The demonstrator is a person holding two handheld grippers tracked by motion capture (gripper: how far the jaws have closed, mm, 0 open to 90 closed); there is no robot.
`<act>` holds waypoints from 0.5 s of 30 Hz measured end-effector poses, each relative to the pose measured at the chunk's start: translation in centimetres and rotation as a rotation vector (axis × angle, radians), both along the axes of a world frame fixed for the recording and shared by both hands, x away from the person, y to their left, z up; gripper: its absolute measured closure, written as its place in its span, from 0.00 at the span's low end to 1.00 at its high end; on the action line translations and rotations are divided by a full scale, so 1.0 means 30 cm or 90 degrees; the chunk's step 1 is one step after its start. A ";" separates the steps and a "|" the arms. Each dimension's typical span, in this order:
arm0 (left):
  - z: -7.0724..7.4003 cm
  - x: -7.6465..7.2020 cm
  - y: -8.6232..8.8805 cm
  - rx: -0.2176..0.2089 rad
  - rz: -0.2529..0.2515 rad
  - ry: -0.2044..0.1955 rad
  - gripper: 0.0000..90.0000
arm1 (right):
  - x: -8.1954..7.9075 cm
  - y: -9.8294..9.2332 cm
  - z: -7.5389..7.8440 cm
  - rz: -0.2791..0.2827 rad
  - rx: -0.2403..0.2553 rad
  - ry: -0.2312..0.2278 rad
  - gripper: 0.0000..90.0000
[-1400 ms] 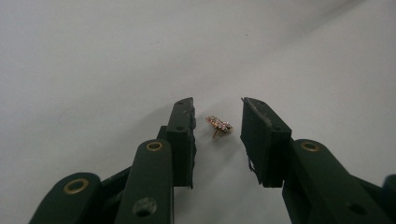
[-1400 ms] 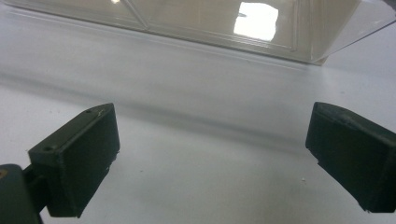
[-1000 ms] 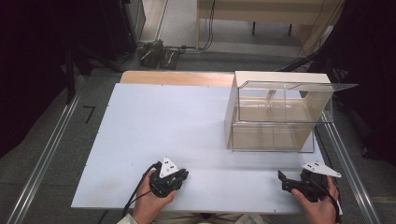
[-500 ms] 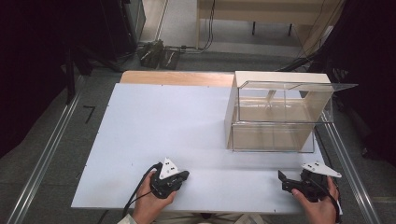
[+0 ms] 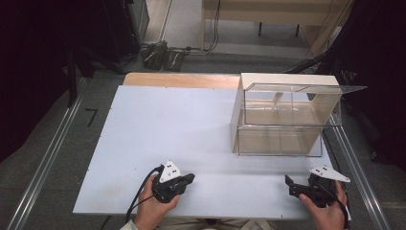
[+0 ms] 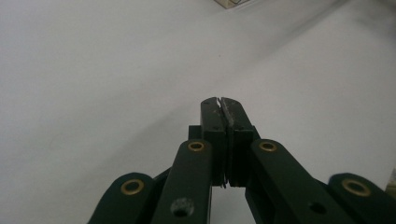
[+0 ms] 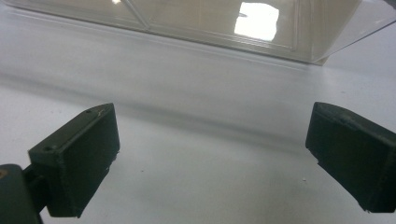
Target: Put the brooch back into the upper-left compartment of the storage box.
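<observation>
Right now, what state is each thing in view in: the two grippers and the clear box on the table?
Left gripper: jaws shut, nothing between them, low over the white table.
Right gripper: jaws open, nothing between them, facing the box.
Clear plastic box with a beige wooden side: upright on the table, clear lid raised, apart from both grippers.

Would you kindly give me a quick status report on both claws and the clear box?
Left claw shut, empty. Right claw open, empty. Clear box untouched on table. Path clear.
</observation>
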State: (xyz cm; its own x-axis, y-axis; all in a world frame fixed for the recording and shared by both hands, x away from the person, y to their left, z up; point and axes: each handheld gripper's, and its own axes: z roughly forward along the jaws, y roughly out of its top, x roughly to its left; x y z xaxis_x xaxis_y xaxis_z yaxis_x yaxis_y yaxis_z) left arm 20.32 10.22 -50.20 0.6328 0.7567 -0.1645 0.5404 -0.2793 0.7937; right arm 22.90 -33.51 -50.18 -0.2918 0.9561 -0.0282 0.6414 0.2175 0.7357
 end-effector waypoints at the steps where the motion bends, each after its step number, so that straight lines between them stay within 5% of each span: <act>1: 0.011 0.001 -0.004 -0.007 -0.004 -0.002 1.00 | 0.000 0.001 0.000 -0.001 0.000 0.000 0.01; 15: 0.091 0.000 -0.038 -0.035 -0.024 -0.023 1.00 | 0.002 0.001 0.001 0.001 0.002 0.000 0.01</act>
